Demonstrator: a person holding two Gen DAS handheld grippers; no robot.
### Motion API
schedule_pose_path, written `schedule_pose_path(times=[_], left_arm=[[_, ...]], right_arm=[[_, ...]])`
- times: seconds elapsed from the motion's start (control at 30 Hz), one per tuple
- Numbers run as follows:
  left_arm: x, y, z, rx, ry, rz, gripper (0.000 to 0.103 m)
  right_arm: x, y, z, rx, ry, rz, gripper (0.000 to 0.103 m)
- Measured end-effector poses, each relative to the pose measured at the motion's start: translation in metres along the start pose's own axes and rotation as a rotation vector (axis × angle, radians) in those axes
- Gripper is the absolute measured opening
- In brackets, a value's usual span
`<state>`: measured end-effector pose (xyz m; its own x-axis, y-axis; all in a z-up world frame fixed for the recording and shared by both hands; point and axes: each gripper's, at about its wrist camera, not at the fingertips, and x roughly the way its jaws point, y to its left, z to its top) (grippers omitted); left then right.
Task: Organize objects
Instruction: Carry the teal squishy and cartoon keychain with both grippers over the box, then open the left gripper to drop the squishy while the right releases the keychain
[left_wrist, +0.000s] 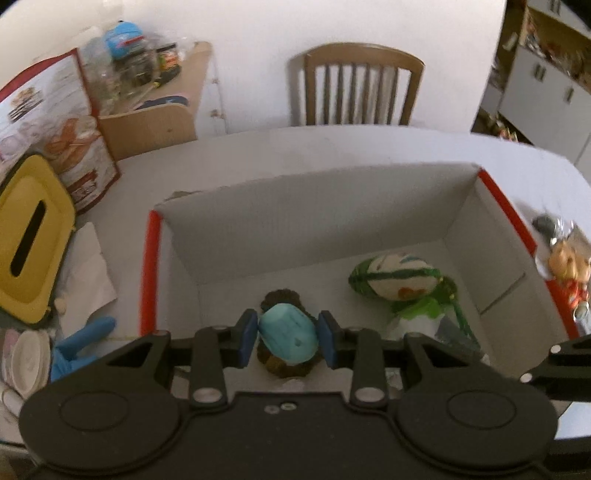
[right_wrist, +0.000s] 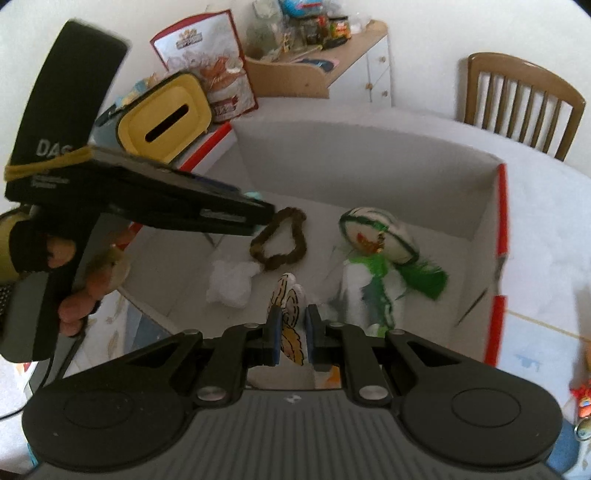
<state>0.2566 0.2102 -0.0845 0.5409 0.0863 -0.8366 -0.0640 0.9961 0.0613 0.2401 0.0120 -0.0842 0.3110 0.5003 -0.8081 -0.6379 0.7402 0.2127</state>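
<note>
A turquoise egg-shaped object (left_wrist: 288, 341) is clamped between the blue pads of the left claw (left_wrist: 287, 339) and is held above the floor of an open white cardboard box with red edges (left_wrist: 150, 266), directly over a brown ring-shaped wreath (right_wrist: 279, 243) that lies on the box floor. A small white object with yellow-brown stripes (right_wrist: 291, 321) is gripped between the pads of the right claw (right_wrist: 291, 332), also within the box near its front wall. Further to the right inside the box, a white egg-shaped ornament with green bands (left_wrist: 391, 277) is seen resting against a green-and-white ribboned item (left_wrist: 424, 317). A crumpled white piece of paper or cloth (right_wrist: 231, 282) lies on the box floor just beside the wreath. The box stands on a white tabletop (left_wrist: 332, 147). To the left of the box, a yellow tissue holder with a dark slot (left_wrist: 27, 236) is seen, with a red-bordered printed card (left_wrist: 62, 122) standing behind it and a blue rubber glove (left_wrist: 79, 341) lying near the box's front left corner. A small orange figurine (left_wrist: 567, 273) sits just outside the box's right wall. A wooden chair (left_wrist: 356, 90) is placed at the far side of the tabletop.
</note>
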Motion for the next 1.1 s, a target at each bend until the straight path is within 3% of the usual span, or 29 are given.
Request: schedule_pose_path(times=[0.5, 0.67, 0.9, 1.03, 1.1], left_arm=[[0.044, 0.002, 0.008, -0.011, 0.200, -0.023, 0.034], [0.049, 0.004, 0.010, -0.015, 0.233, -0.028, 0.034], [0.051, 0.003, 0.010, -0.021, 0.255, -0.025, 0.039], [0.048, 0.004, 0.011, -0.037, 0.244, -0.018, 0.053], [0.046, 0.003, 0.012, -0.038, 0.237, -0.023, 0.054]], right_arm=[[0.027, 0.000, 0.004, 0.006, 0.057, 0.001, 0.013], [0.025, -0.002, 0.006, 0.021, 0.057, 0.006, 0.013], [0.020, -0.005, 0.008, 0.070, 0.065, 0.033, 0.013], [0.016, -0.004, 0.007, 0.064, 0.070, 0.016, 0.016], [0.014, -0.004, 0.006, 0.065, 0.067, 0.017, 0.019]])
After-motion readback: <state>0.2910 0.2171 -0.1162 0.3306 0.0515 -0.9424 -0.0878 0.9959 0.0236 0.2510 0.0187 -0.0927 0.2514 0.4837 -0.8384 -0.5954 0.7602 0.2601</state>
